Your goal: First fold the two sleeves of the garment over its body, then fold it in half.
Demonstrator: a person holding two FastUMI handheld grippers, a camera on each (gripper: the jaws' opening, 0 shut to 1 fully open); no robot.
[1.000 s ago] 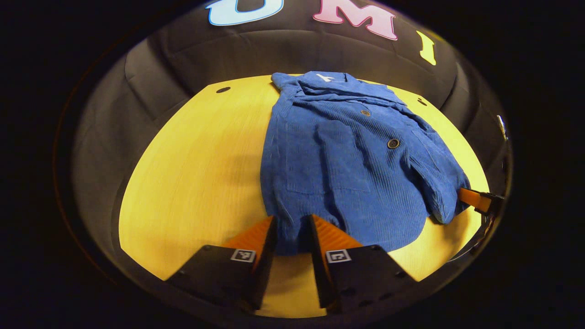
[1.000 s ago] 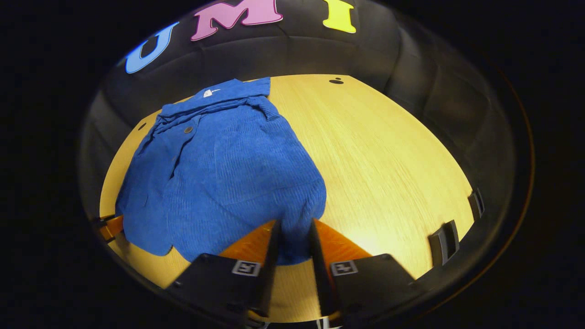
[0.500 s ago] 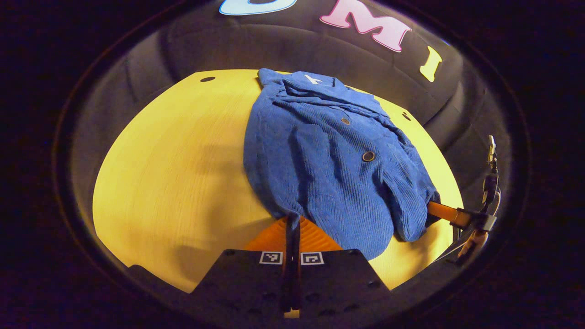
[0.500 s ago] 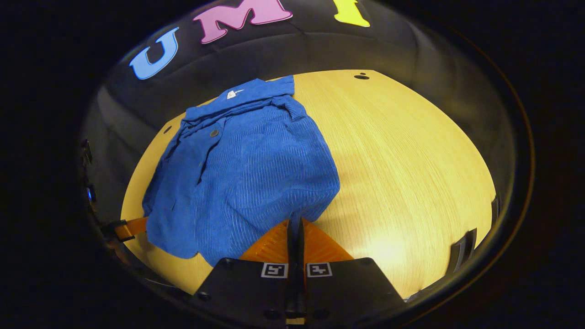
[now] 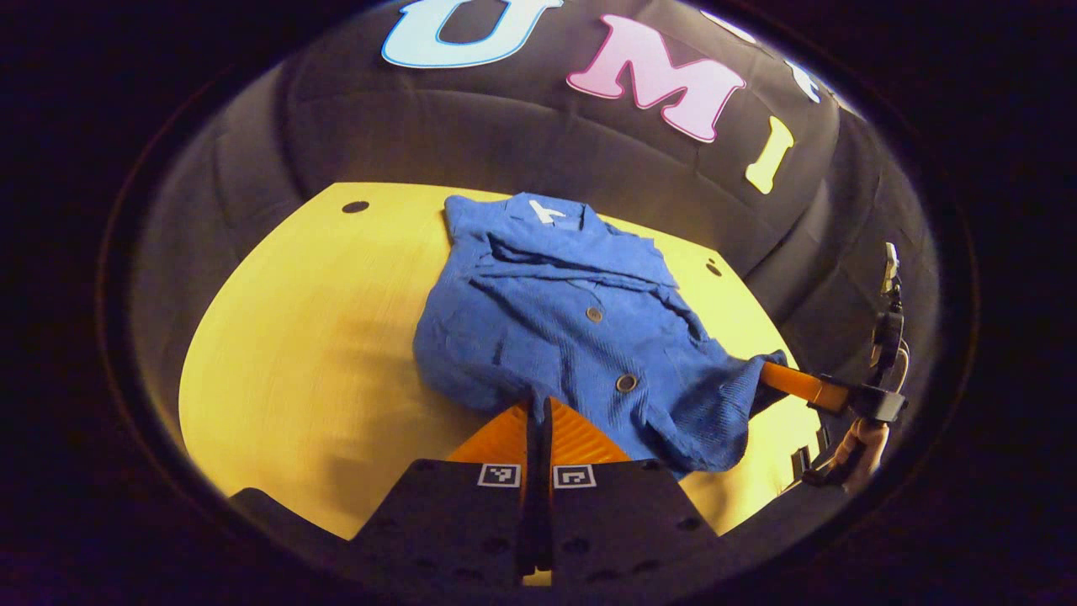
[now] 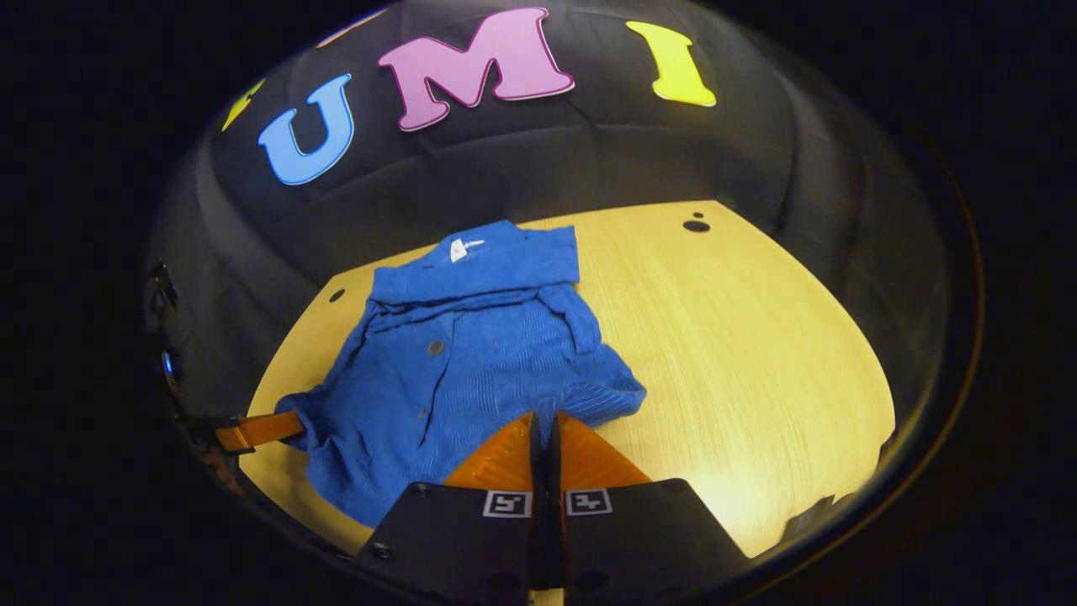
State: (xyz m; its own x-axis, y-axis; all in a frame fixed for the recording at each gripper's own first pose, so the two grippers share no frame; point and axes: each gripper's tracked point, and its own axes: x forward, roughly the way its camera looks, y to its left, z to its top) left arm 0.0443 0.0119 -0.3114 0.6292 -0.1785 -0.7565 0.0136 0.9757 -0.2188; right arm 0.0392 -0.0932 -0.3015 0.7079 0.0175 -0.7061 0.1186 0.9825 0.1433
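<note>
A blue corduroy shirt (image 5: 572, 328) (image 6: 471, 362) lies on the yellow wooden table (image 5: 311, 337), collar toward the far wall, both sleeves folded over its body. My left gripper (image 5: 538, 408) is shut on the shirt's hem at one bottom corner. My right gripper (image 6: 545, 421) is shut on the hem at the other bottom corner. Both corners are raised off the table and the lower part of the shirt bunches up. In the left gripper view the right gripper (image 5: 787, 380) shows at the far right with a hand (image 5: 862, 442) behind it. In the right gripper view the left gripper (image 6: 257, 429) shows at the far left.
The table (image 6: 757, 353) has bare wood on both sides of the shirt. Small dark holes (image 5: 355, 207) (image 6: 696, 225) sit near its far corners. The black cloth wall curves close behind the table's far edge.
Both grippers went from open around the hem to shut on it. They then lifted and carried the hem toward the collar, so the lower shirt has bunched and shortened.
</note>
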